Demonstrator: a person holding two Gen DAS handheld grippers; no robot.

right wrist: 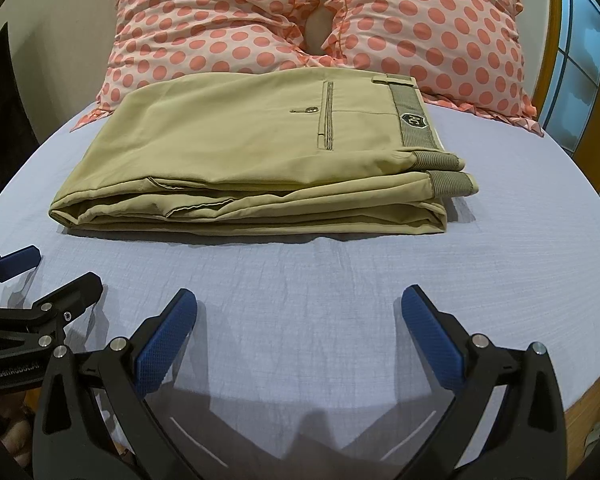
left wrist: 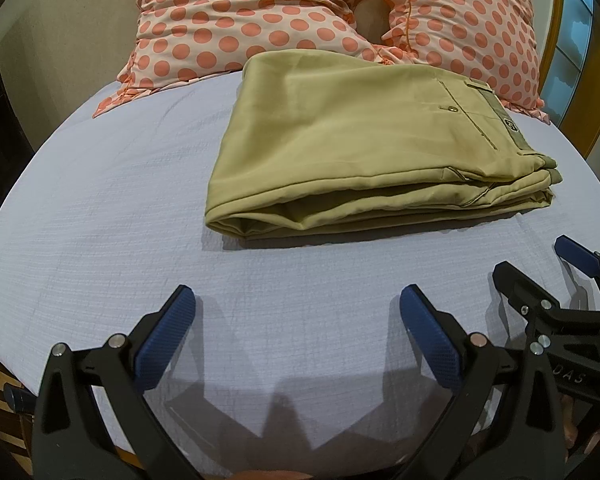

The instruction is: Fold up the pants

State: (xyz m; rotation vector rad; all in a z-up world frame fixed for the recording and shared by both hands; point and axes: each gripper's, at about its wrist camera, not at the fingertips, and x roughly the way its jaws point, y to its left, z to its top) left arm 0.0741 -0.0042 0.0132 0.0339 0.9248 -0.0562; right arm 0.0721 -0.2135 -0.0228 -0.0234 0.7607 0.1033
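Khaki pants (left wrist: 352, 140) lie folded in a flat stack on the light blue bed sheet (left wrist: 120, 220), back pocket and waistband facing up, waistband at the right. They also show in the right wrist view (right wrist: 240, 148). My left gripper (left wrist: 298, 300) is open and empty, low over the sheet in front of the pants. My right gripper (right wrist: 300, 300) is open and empty, also in front of the pants. The right gripper shows at the right edge of the left wrist view (left wrist: 540, 272). The left gripper shows at the left edge of the right wrist view (right wrist: 56, 272).
Two pink polka-dot pillows (right wrist: 220, 20) (right wrist: 440, 28) lie behind the pants at the head of the bed. A wooden bed frame (right wrist: 584, 412) and a window (right wrist: 576, 60) are at the right. A wall (left wrist: 72, 40) is at the left.
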